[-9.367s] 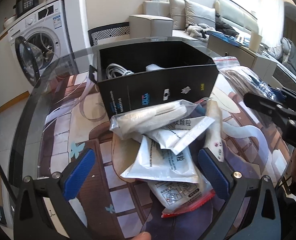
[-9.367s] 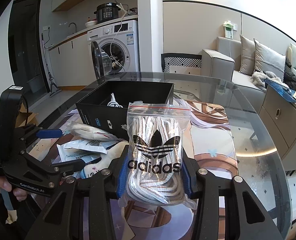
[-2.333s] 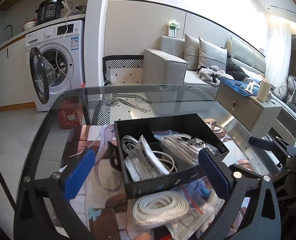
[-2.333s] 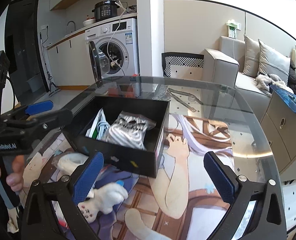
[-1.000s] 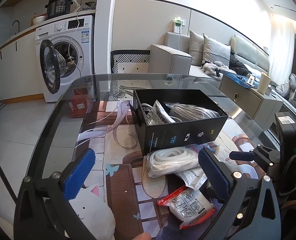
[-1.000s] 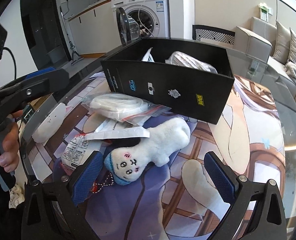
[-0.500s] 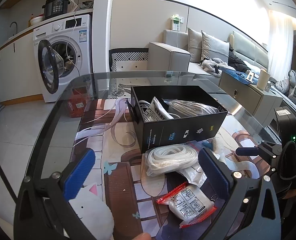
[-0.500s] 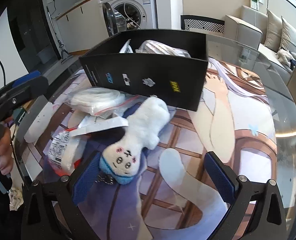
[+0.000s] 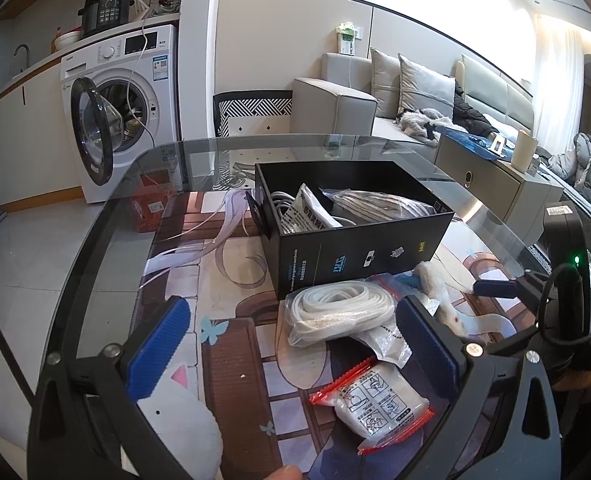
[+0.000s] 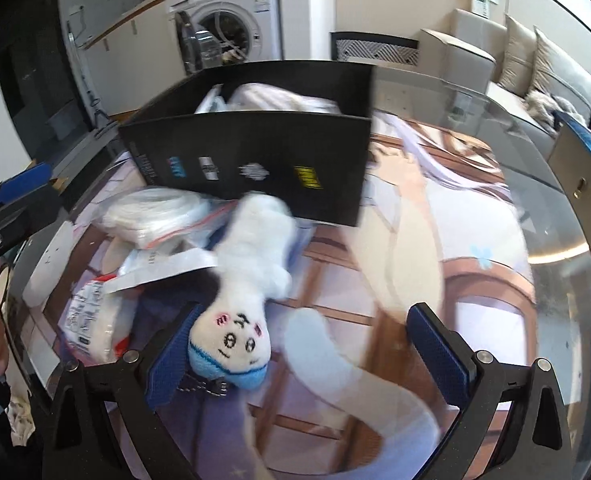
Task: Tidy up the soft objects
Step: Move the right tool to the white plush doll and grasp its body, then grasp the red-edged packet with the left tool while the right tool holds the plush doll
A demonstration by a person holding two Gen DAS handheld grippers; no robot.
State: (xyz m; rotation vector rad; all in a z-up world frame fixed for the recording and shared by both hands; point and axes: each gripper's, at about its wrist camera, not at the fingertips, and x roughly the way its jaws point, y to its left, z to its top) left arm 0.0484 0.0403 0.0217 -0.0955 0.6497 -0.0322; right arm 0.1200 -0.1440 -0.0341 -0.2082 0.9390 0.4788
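Note:
A black box [image 9: 359, 240] stands on the glass table and holds bagged laces and a packet; it also shows in the right wrist view [image 10: 255, 160]. In front of it lie a bagged white cord coil [image 9: 335, 312], a red-edged packet [image 9: 375, 404] and a white plush doll [image 10: 251, 280] with a blue collar. My right gripper [image 10: 303, 344] is open, low over the table, and the doll's head lies against its left finger. My left gripper [image 9: 291, 348] is open and empty, held back above the pile. The right gripper [image 9: 495, 288] also shows at the right of the left wrist view.
A white cat-face cushion [image 9: 183, 424] lies at the table's near left edge. A printed mat [image 10: 455, 280] covers the table. A washing machine [image 9: 123, 108] with an open door stands behind, a sofa [image 9: 415, 96] to the right.
My right gripper has dropped and moved in on the plush doll, whose head now lies beside its left finger. My left gripper has barely moved.

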